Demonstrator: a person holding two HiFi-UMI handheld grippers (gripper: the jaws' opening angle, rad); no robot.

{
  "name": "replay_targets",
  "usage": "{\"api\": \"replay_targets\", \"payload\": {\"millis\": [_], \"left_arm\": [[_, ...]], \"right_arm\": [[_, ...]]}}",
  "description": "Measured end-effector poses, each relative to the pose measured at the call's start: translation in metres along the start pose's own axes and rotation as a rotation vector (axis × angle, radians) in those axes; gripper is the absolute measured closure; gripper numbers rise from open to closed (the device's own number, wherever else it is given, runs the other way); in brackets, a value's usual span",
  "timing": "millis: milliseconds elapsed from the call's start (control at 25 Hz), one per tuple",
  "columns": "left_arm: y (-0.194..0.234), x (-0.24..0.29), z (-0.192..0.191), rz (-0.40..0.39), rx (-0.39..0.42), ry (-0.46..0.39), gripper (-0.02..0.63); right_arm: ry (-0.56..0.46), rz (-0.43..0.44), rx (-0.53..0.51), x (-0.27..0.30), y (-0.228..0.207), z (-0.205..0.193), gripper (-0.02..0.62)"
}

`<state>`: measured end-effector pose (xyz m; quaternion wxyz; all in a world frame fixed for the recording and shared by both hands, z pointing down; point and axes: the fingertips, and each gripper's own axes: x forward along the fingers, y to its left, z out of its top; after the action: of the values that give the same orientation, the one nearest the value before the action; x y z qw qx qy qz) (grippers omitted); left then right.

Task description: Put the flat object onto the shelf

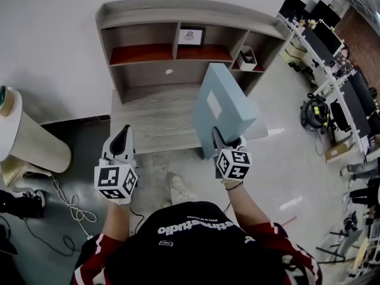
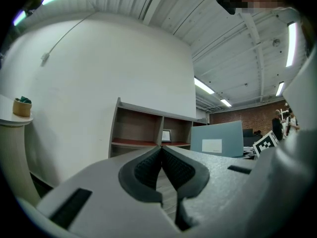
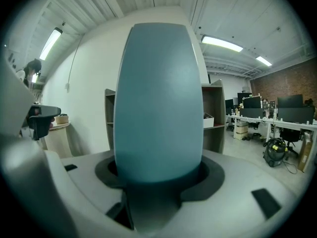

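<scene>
Between the jaws of the right gripper (image 1: 225,140) stands the flat object (image 1: 228,114), a blue-grey panel clamped near its lower edge. The jaws are spread fairly wide and press on its two broad faces. From that gripper the panel rises forward and upward on edge, and its face with a white label (image 1: 214,105) is turned toward the left gripper (image 1: 123,136).

Ahead of both grippers, against the white wall, stands the shelf (image 1: 178,9), a grey wooden unit with red boards in its upper bays. Ahead and left of the held panel, a framed picture (image 1: 190,37) sits in the upper middle bay. In the head view a white bin (image 1: 247,58) shows just beside the panel's far top corner, in the right-hand bay. Below the red boards a wide lower bay opens. A low plank platform (image 1: 148,123) runs out from it toward the grippers, with its front edge near their tips.

The left gripper hovers level with the right one and well apart from it, its jaws pressed together with nothing between them. Out to its left are a round pale stand (image 1: 32,144) and a loose cable (image 1: 68,205) on the floor. To the right of the right gripper, open floor runs to desks (image 1: 332,58).
</scene>
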<state>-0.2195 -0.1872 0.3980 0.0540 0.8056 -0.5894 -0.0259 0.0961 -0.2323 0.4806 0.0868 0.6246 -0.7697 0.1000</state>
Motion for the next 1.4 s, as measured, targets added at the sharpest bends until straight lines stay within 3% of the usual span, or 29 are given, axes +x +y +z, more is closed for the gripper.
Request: {"api": "replay_targets", "payload": {"millis": [840,1400], "left_arm": [[0.014,0.068,-0.003,0.052,0.056,0.054,0.6],[0.029,0.088,-0.004,0.09,0.079,0.068,0.6]], "right_arm": [[0.102,0.007,-0.043,0.128,-0.016,-0.067,0.318],[0.124,-0.006,-0.084,0.168,-0.015,-0.101,0.316]]}}
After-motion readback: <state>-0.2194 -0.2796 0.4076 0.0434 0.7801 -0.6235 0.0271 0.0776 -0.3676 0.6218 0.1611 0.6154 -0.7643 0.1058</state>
